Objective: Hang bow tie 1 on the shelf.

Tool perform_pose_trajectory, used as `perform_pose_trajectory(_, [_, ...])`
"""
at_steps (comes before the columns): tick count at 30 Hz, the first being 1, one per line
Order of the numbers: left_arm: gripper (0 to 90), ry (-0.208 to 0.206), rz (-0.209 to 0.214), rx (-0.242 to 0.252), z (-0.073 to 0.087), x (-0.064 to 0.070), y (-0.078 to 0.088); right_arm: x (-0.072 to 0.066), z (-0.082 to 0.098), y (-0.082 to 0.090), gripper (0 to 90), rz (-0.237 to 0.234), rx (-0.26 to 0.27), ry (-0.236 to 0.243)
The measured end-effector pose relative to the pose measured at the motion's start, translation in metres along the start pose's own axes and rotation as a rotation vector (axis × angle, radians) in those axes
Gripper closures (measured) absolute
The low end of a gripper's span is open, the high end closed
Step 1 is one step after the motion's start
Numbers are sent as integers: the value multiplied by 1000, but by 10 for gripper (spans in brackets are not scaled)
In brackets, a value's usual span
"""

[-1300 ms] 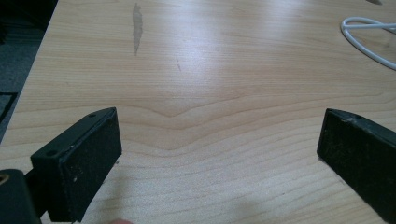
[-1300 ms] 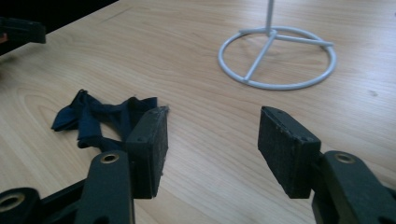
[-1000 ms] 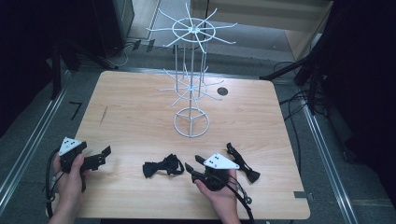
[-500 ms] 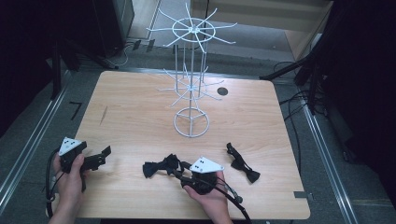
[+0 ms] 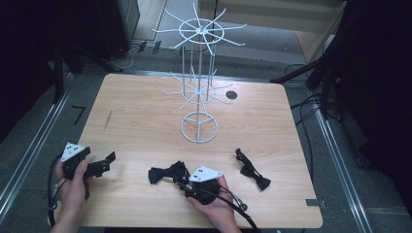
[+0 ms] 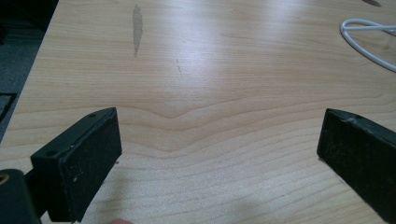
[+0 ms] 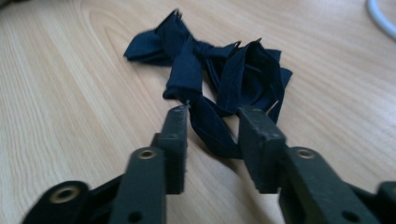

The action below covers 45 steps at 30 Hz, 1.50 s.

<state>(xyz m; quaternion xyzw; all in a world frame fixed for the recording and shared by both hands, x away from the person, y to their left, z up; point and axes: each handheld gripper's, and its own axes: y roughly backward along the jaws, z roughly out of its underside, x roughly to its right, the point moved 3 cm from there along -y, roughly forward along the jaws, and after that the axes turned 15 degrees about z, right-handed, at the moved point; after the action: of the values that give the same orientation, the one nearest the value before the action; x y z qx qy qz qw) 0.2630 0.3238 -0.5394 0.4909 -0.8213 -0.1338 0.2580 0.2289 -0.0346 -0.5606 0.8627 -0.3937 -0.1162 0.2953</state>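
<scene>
Right gripper view: bow tie (image 7: 210,74) between right claw (image 7: 212,122) jaws.

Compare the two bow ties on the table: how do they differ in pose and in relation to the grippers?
The left bow tie lies crumpled, a strap end between the jaws of the right hand-held gripper, which have just been closing; the right bow tie lies stretched out flat, apart from both grippers. The left one lies nearer the left hand-held gripper, whose jaws stand open. Both are dark fabric on the wooden table.
</scene>
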Motion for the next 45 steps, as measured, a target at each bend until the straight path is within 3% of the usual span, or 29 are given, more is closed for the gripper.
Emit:
perform_pose_trajectory(4, [2, 0, -1, 0, 0, 0, 0, -1, 1, 0, 708, 8, -17, 18])
perform_pose_trajectory(8, [1, -1, -2, 0, 0, 0, 0, -3, 3, 2, 751, 39, -8, 66])
perform_pose_trajectory(13, [2, 0, 0, 0, 0, 0, 0, -4, 5, 5, 900, 43, -7, 79])
perform_pose_trajectory(18, [1, 3, -1, 2, 0, 0, 0, -3, 4, 12, 900, 27, 32, 59])
perform_pose_trajectory(26, [2, 2, -1, 1, 0, 0, 0, 5, -8, 31, 900, 49, 141, 26])
perform_pose_trajectory(34, [2, -2, -3, 0, 0, 0, 0, 14, -18, 46, 900, 100, 200, 43])
perform_pose_trajectory(45, [2, -3, -3, 0, 0, 0, 0, 34, -35, 69, 900, 165, 264, 22])
